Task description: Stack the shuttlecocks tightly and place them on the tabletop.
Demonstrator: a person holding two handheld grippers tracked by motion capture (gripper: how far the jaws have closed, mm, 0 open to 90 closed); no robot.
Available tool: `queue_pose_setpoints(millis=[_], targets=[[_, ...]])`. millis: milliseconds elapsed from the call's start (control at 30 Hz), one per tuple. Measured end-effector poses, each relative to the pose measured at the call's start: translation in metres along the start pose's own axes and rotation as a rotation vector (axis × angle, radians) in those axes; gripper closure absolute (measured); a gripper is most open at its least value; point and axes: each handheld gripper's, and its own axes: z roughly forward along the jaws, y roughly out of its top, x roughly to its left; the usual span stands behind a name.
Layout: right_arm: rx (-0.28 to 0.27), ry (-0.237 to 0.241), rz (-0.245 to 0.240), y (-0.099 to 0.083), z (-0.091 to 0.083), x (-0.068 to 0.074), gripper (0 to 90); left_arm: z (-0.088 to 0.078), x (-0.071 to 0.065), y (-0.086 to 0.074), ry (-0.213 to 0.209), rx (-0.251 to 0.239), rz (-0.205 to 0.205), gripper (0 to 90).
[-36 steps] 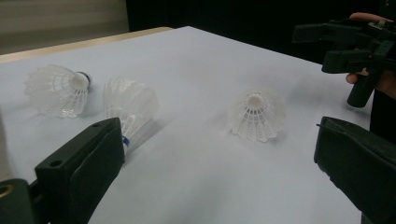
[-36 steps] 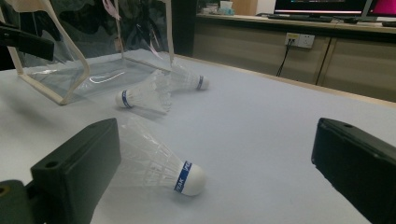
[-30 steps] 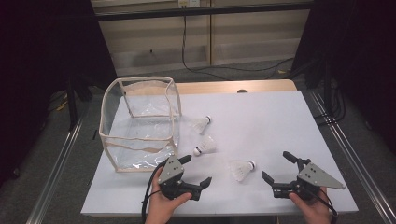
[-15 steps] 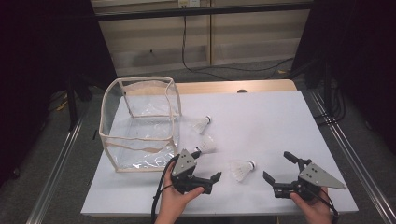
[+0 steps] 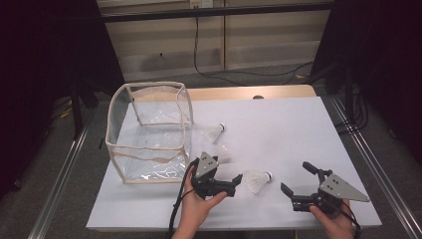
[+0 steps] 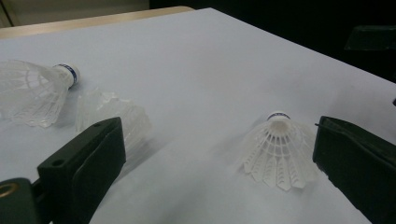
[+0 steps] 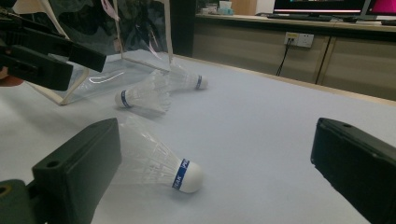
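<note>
On the white desk (image 5: 278,124) we see three shuttlecocks lying on their sides: the nearest shuttlecock (image 5: 258,180) rests just beside the tip of the left tool (image 5: 230,183), whose jaws are spread wide with the feathered skirt (image 6: 275,156) lying between them, untouched. The right tool (image 5: 294,185), likewise spread and holding nothing, hovers low at the desk's near right edge, apart from that shuttlecock. We note two further shuttlecocks (image 5: 215,133) (image 5: 222,154) beside a clear plastic bag (image 5: 149,132) standing open at the left.
</note>
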Motion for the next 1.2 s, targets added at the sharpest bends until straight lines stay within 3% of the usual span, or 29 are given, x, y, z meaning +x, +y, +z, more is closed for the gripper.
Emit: queue_pose_setpoints(millis=[300, 633, 900, 1200], targets=[[0.001, 0.004, -0.011, 0.0, 0.0, 0.001, 1.4, 0.011, 0.002, 0.01, 0.05, 0.011, -0.023, 3.6], [0.004, 0.009, -0.017, 0.0, 0.001, 0.002, 1.4, 0.022, 0.008, 0.017, 0.143, 0.052, -0.044, 7.7], [0.004, 0.009, -0.019, 0.0, 0.001, 0.003, 1.4, 0.031, 0.01, 0.026, 0.173, 0.08, -0.051, 10.8], [0.007, 0.012, -0.027, 0.0, 0.001, 0.003, 1.5, 0.041, 0.016, 0.033, 0.216, 0.123, -0.097, 16.1]])
